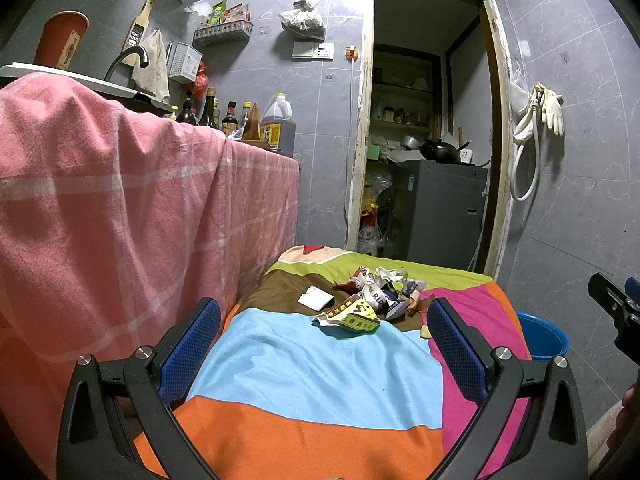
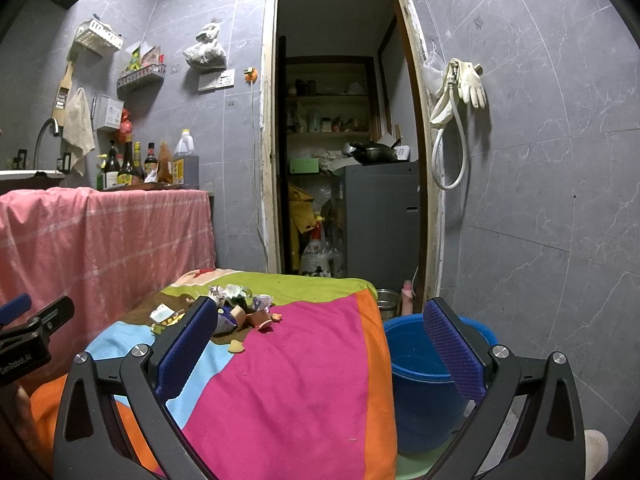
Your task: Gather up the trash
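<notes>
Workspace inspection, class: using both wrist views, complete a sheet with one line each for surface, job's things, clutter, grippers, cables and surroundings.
Surface: colourful patchwork cloth covering the work surface.
Job's things: pile of crumpled wrappers at the far end; blue bucket on the floor to the right.
Clutter: yellow scrap lying apart from the pile.
Grippers: left gripper open, empty; right gripper open, empty.
Cables: white hose hanging on the wall.
Surroundings: pink cloth draped left; open doorway; bottles on the counter.
</notes>
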Demonstrator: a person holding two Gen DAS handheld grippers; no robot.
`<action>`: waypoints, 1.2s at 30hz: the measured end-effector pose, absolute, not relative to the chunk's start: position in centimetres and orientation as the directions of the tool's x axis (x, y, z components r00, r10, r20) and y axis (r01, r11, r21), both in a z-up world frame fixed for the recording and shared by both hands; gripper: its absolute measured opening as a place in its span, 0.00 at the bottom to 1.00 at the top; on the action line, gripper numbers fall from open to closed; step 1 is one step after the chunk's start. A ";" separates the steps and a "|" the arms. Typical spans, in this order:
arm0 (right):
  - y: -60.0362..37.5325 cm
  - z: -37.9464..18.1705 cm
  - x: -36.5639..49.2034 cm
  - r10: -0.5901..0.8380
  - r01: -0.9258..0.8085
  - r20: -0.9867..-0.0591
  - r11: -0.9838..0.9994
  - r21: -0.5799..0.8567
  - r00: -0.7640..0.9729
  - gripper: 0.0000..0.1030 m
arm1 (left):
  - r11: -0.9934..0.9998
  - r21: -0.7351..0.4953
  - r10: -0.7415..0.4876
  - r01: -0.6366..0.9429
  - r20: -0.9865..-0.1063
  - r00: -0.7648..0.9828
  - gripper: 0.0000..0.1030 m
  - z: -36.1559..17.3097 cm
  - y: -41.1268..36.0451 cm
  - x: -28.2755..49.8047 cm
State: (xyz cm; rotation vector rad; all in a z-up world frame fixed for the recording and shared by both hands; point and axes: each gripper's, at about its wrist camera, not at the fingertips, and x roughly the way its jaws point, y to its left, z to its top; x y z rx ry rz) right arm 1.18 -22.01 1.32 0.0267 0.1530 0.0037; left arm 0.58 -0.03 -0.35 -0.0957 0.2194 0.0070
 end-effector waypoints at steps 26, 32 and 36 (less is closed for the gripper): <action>-20.6 0.4 5.2 0.079 -0.080 -0.149 0.997 0.001 0.986 1.00 | 0.996 -0.069 0.026 -0.049 -0.292 0.956 0.98 -0.8 1.8 4.6; -21.4 0.9 9.4 0.164 -0.158 -0.197 0.986 0.045 0.967 1.00 | 0.997 -0.074 -0.033 0.005 -0.379 0.925 0.98 -1.1 2.3 8.7; -21.3 0.3 12.2 0.168 -0.165 -0.274 0.986 0.034 0.947 1.00 | 0.994 -0.099 -0.081 0.040 -0.451 0.889 0.98 -1.9 2.6 11.4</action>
